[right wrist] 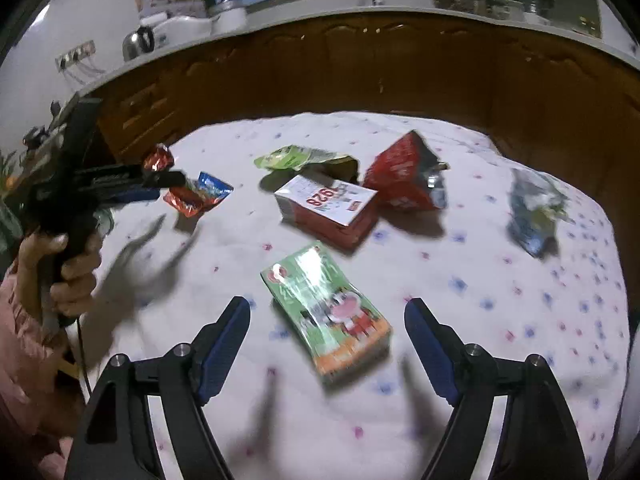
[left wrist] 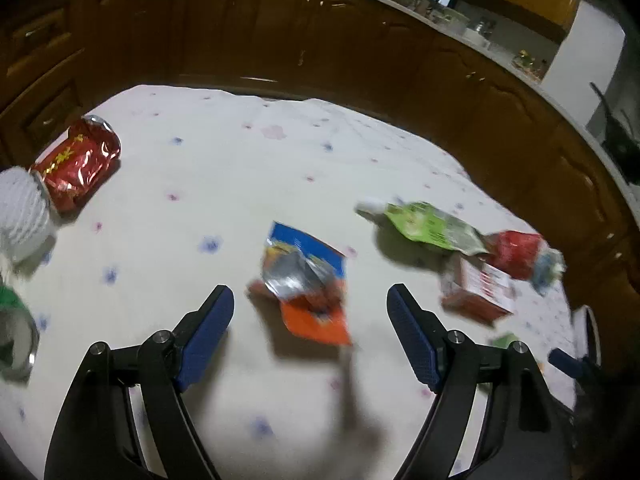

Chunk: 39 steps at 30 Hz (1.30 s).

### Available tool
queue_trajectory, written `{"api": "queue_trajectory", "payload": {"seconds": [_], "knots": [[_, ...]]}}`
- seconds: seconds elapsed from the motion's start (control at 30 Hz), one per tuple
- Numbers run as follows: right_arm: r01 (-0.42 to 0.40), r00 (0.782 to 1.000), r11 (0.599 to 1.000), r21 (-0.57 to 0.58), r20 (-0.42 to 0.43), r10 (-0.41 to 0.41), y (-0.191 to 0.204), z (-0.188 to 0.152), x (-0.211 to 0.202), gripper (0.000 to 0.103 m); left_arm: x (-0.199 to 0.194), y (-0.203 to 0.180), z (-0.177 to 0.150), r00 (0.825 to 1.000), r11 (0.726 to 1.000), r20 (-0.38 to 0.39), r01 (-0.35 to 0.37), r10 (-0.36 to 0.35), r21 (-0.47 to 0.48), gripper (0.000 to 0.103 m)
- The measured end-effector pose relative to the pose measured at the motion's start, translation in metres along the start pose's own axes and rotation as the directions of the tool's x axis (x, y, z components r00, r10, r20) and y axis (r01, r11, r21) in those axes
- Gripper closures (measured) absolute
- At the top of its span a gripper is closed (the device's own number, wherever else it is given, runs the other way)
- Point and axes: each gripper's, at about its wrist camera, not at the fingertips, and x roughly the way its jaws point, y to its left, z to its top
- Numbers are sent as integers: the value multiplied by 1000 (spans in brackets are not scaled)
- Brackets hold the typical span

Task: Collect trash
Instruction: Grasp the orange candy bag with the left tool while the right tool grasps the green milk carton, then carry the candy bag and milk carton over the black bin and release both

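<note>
Here your left tongs [left wrist: 310,308] gape empty over the orange-and-blue wrapper [left wrist: 306,284] at frame centre; your right tongs [right wrist: 326,316] stand open around the green carton [right wrist: 326,312] on the tabletop [right wrist: 500,320], untouched.

carton [right wrist: 326,314] on tablecloth [right wrist: 500,320], box [right wrist: 328,210] behind it

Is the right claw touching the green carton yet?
Apart. In the right wrist view, the right claw stands open and the green carton lies on the cloth between its fingers, with cloth showing on both sides.

both wrist views angled down, near, sharing the tablecloth [left wrist: 240,168]
</note>
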Motion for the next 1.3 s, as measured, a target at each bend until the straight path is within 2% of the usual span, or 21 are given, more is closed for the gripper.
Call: {"api": "queue_trajectory", "payload": {"seconds": [0.1, 0.17, 0.2, 0.23, 0.3, 0.33, 0.4, 0.6, 0.77, 0.97, 1.3], "knots": [[26, 999, 1000, -15, -30, -26, 2, 2, 15, 24, 21, 2, 2, 999, 1000, -30, -13, 14, 20, 23], [38, 998, 999, -15, -48, -39, 2, 2, 22, 28, 31, 2, -2, 998, 999, -57, -17, 18, 30, 46], [43, 998, 999, -14, -53, -43, 2, 1, 24, 34, 32, 2, -3, 998, 999, -62, 1, 1, 32, 48], [44, 998, 999, -10, -46, -45, 2, 0, 24, 34, 32, 1, -4, 998, 999, -58, 13, -11, 34, 56], [37, 999, 999, 4, -30, -36, 1, -2, 19, 48, 26, -3, -6, 999, 998, -35, 24, -22, 50, 63], [30, 999, 999, 12, -27, -29, 1, -4, 17, 51, 22, -4, -7, 999, 998, -30, 42, -40, 54, 68], [22, 1000, 999, 27, -19, -21, 0, -7, 12, 57, 14, -8, -10, 998, 996, -22, 61, -60, 61, 69], [-12, 1000, 996, 86, 5, 11, -6, -22, -5, 58, -11, -42, -27, 991, 980, -9, 133, -133, 145, 72], [-16, 999, 988, 153, 48, 9, -16, -35, -31, 58, -33, -78, -46, 977, 952, -33, 215, -213, 217, 72], [14, 995, 970, 243, 92, -37, -41, -57, -62, 58, -41, -123, -64, 954, 912, -92, 299, -284, 281, 72], [109, 971, 907, 408, 150, -184, -98, -103, -129, 58, -39, -207, -96, 908, 821, -200, 419, -368, 389, 72]]}}
